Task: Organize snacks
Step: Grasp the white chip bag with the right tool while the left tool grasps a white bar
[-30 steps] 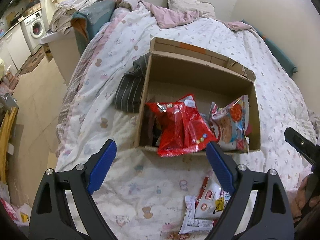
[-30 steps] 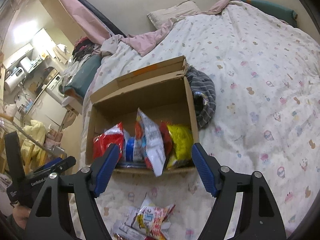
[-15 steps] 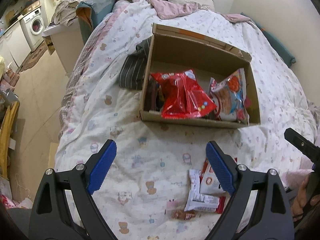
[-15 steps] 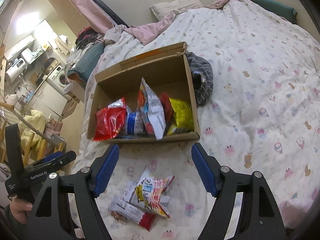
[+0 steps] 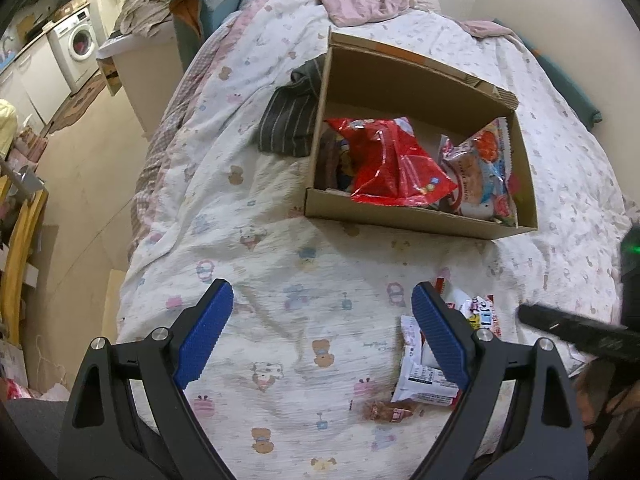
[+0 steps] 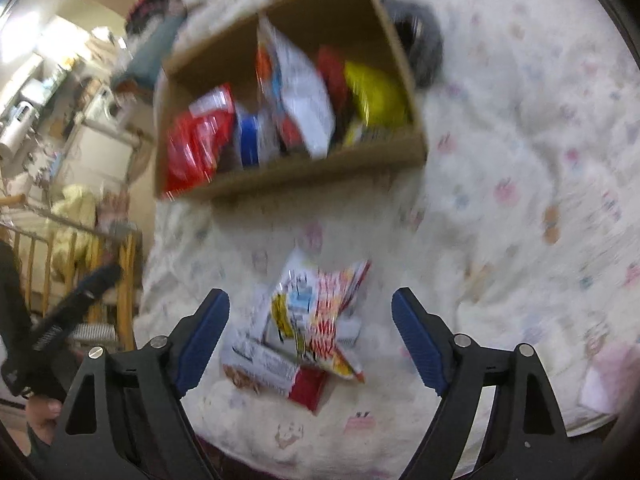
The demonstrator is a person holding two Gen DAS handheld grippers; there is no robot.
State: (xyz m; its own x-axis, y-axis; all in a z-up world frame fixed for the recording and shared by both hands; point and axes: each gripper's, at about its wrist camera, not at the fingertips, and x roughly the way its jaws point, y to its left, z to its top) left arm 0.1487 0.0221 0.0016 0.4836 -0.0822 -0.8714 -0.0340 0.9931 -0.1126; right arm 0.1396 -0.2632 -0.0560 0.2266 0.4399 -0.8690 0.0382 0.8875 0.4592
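Since most packets already stand upright in the cardboard box (image 5: 416,220) on the bed (image 5: 248,216), only a small heap of loose snack packets (image 6: 308,328) lies on the quilt just in front of it. Right gripper (image 6: 310,340): jaws just widened, spread around that heap, pinching nothing, apparently poised for pickup. Left gripper (image 5: 322,336): spread, empty, beside the heap.

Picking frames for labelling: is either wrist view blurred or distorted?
Left wrist view: mostly sharp, cardboard box and red bag crisp, fisheye bending at the edges. Right wrist view: motion-smeared throughout, loose snack packets and bedspread streaked; the right tongs stay sharp.
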